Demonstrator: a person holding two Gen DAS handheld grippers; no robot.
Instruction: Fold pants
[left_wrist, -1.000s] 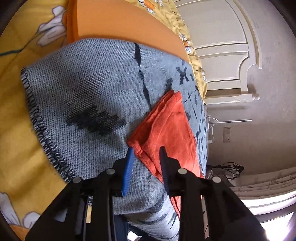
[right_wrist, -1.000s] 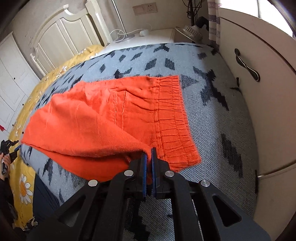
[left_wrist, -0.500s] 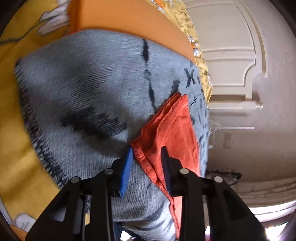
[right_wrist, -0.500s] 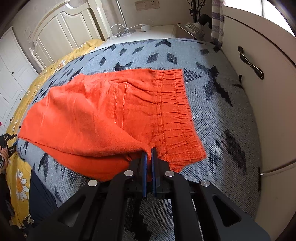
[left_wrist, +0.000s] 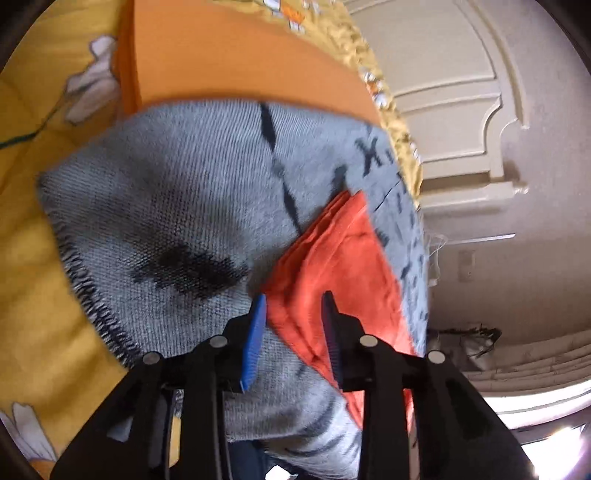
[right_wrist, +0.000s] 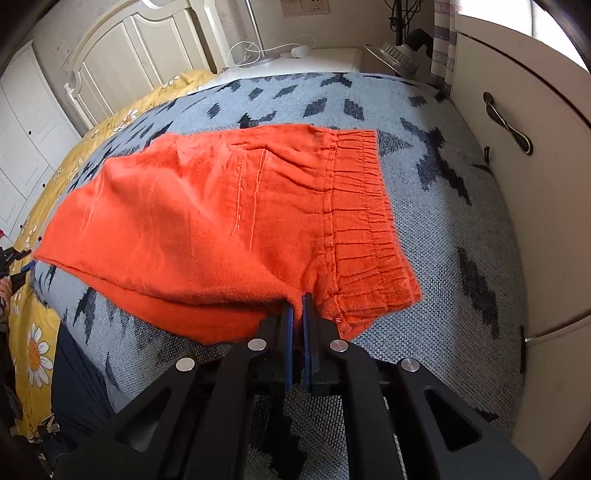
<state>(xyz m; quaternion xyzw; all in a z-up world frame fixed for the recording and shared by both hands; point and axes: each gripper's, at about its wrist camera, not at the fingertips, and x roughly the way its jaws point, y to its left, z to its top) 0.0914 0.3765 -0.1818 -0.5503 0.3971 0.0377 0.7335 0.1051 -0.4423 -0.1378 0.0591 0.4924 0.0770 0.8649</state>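
Note:
Orange-red pants lie folded lengthwise on a grey patterned blanket, the elastic waistband toward the right. My right gripper is shut on the near edge of the top layer beside the waistband. In the left wrist view the leg-end corner of the pants sits between the fingers of my left gripper. Its jaws are opening and the pads stand clear of the cloth. That left gripper also shows small at the far left of the right wrist view, at the leg ends.
The blanket covers a bed with a yellow daisy sheet and an orange pillow. A white cabinet with a handle stands close on the right. A white headboard and a nightstand with cables are beyond.
The top layer held by my right gripper has sunk and lies flatter on the blanket. My left jaws narrowed a little, then widened around the leg-end corner.

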